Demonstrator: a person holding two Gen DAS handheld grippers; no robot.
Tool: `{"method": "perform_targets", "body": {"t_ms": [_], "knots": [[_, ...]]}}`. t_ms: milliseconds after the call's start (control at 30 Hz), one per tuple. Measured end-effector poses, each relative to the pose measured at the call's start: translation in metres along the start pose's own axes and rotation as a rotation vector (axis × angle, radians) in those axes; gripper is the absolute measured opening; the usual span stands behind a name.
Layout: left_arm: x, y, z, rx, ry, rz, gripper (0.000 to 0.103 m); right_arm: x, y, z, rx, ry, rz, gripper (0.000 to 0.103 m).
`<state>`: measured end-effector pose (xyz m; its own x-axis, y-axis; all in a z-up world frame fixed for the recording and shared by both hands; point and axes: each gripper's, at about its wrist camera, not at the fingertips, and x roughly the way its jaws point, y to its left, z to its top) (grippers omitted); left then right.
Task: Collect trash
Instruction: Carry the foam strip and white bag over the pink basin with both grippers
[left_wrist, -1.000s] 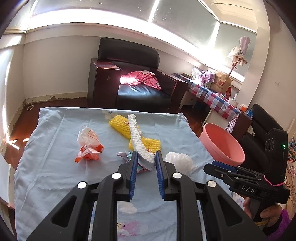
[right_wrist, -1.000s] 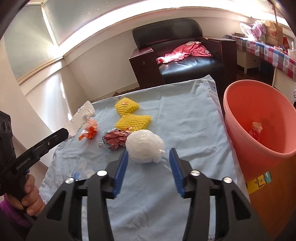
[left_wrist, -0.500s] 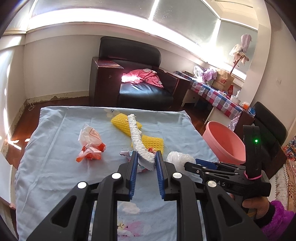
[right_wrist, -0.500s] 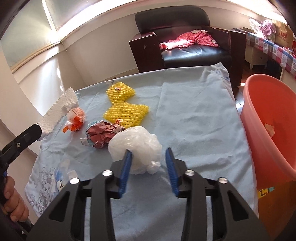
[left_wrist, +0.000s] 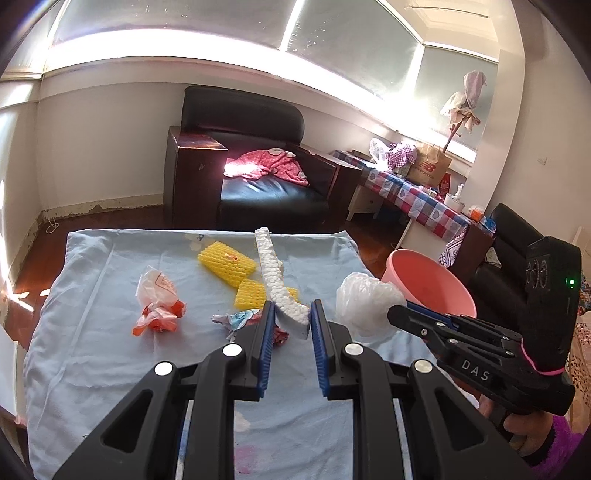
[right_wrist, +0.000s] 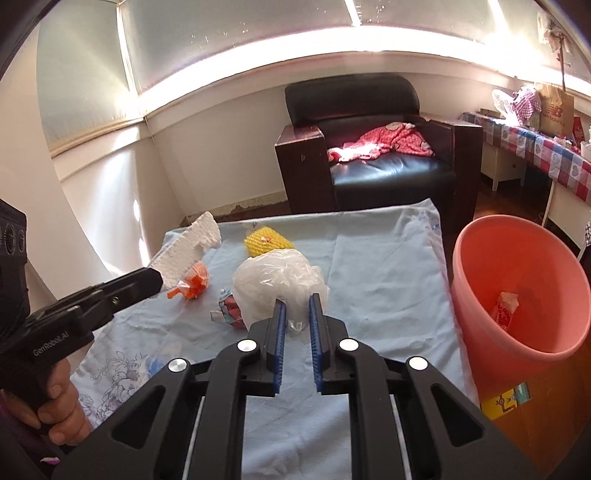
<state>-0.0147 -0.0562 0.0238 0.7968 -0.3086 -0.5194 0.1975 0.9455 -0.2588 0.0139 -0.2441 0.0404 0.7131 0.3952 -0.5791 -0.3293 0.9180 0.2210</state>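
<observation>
My left gripper (left_wrist: 292, 313) is shut on a long white foam strip (left_wrist: 275, 275) and holds it above the blue cloth; the strip also shows in the right wrist view (right_wrist: 186, 254). My right gripper (right_wrist: 296, 304) is shut on a crumpled clear plastic bag (right_wrist: 275, 282), lifted off the cloth; the bag also shows in the left wrist view (left_wrist: 364, 301). The pink bucket (right_wrist: 517, 288) stands to the right of the table with a red-and-white wrapper (right_wrist: 505, 311) inside. On the cloth lie two yellow foam nets (left_wrist: 227, 262), an orange-and-white wrapper (left_wrist: 157, 304) and a crumpled colourful wrapper (left_wrist: 242, 321).
The table is covered by a light blue cloth (left_wrist: 110, 350). A black armchair (left_wrist: 255, 177) with a pink garment stands behind it. A side table with a checked cloth (left_wrist: 417, 199) and bags is at the back right. Another dark chair (left_wrist: 513, 236) is at the right.
My right gripper has closed on the plastic bag and lifted it off the cloth. My left gripper has kept its hold on the foam strip and risen a little.
</observation>
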Motion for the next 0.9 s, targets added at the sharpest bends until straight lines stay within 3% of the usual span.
{"method": "perform_targets", "body": {"t_ms": [333, 900], "knots": [[0.005, -0.045, 0.016, 0.045, -0.046, -0.096, 0.019, -0.056, -0.021, 0.007, 0.014, -0.196, -0.185, 0.013], [0.047, -0.132, 0.022, 0.168, -0.027, -0.279, 0.019, -0.082, -0.100, -0.003, 0.184, -0.257, -0.383, 0.013]]}}
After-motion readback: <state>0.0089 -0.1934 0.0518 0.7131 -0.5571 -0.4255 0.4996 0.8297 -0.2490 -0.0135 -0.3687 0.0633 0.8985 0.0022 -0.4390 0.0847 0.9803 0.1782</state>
